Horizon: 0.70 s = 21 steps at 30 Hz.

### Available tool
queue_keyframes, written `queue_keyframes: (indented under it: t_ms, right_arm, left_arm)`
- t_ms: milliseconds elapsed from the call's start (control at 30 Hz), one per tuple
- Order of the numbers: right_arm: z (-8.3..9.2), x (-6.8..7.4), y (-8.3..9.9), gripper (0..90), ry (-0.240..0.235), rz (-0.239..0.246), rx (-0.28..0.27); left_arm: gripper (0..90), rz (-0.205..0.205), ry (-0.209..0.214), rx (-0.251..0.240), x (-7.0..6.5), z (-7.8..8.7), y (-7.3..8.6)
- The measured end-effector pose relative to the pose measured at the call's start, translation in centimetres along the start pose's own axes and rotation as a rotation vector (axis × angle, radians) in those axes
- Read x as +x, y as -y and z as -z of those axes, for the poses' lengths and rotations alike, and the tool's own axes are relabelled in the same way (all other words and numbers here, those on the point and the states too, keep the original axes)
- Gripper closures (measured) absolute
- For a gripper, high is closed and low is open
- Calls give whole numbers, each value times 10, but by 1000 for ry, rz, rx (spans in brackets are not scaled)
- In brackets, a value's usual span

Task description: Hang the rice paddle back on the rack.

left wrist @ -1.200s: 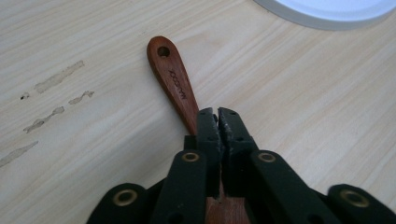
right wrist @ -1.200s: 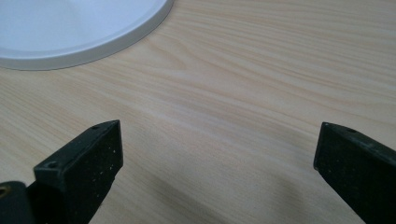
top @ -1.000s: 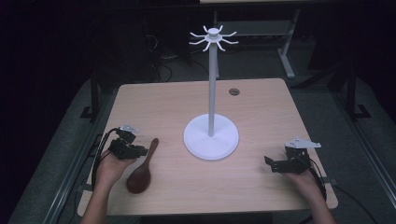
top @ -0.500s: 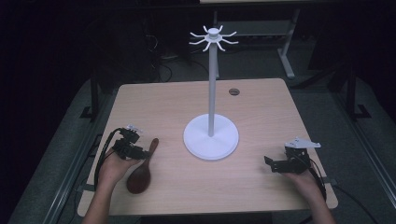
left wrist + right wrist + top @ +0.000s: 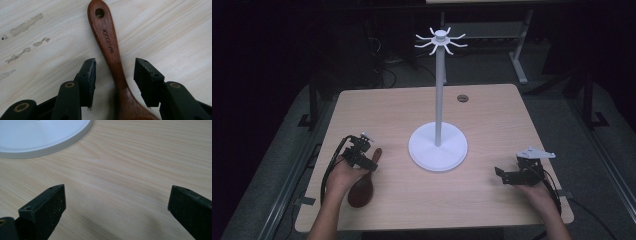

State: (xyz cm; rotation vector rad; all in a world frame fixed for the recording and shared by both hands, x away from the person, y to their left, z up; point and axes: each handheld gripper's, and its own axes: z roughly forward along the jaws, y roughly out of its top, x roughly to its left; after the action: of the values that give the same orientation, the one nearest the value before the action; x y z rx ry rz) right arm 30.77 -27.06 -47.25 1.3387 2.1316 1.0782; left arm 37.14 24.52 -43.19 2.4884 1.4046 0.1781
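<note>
Dark room, a pale wooden bench (image 5: 392,112) under the lights. On its left front lies a dark brown wooden spoon (image 5: 110,53), handle hole pointing away, bowl toward the person. The left tongs (image 5: 115,75) straddle the spoon's neck, 2 jaws parted on either side, gaps showing, not gripping. At centre stands a white hook-topped stand on a round base (image 5: 438,147). Far right, the right tongs (image 5: 116,207) gape wide over bare wood, holding nothing.
</note>
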Motion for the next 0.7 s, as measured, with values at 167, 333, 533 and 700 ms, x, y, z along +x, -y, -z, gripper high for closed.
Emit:
queue_keyframes:
  t_ms: [167,333,533,700]
  right_arm:
    - [0,0,0,12,3,11,-4]
    - [0,1,0,12,1,10,-2]
    - [0,1,0,12,-1,10,1]
    - [0,2,-1,12,-2,12,1]
  left_arm:
    - [562,-9,-14,18,-2,-4,-2]
    - [591,-7,-33,21,-4,-5,-2]
    - [676,-15,-37,32,-5,-4,-2]
    - [701,-4,-38,19,-5,-4,-1]
